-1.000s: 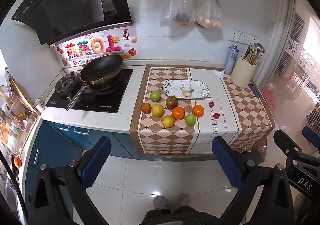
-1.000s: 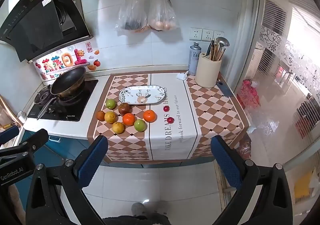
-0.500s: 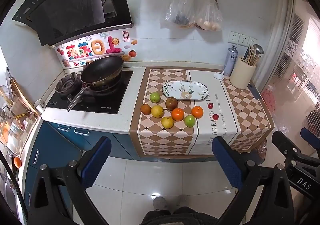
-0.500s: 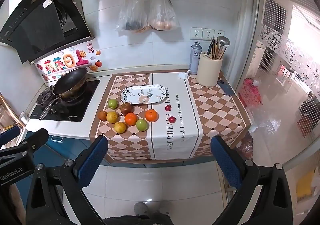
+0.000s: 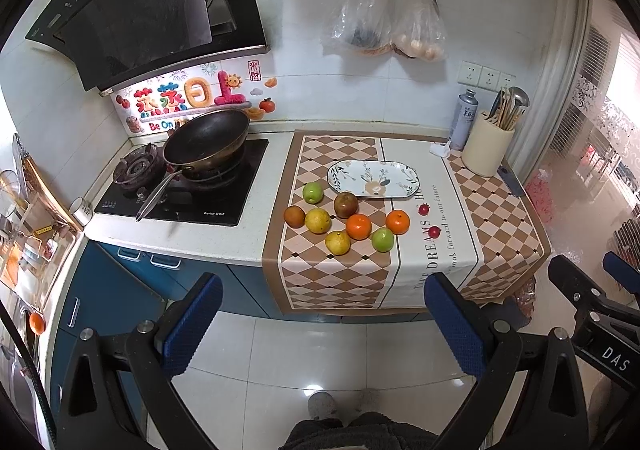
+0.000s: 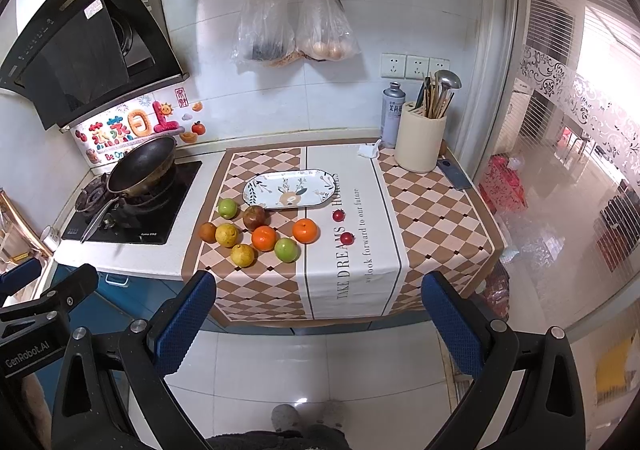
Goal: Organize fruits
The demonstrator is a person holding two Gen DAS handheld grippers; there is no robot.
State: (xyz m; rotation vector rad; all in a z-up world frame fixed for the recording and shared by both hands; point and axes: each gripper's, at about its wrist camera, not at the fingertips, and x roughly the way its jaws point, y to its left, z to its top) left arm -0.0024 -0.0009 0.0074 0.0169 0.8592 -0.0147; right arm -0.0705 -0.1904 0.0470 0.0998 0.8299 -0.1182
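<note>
Kitchen bench point(image 5: 256, 234) carries loose fruits point(image 5: 346, 223) just before an empty plate point(image 5: 373, 179). Both the left hand-held gripper point(image 5: 320, 324) and right hand-held gripper point(image 6: 316, 320) hang wide open, well short; judging so, nothing is sorted yet, and reaching in comes next.

Glossy glazed plate point(image 5: 373, 179); matt cloth runner point(image 5: 432, 266); dark metal pan point(image 5: 206, 137); shiny floor tiles point(image 5: 280, 354); textured gripper pads point(image 5: 454, 324).
</note>
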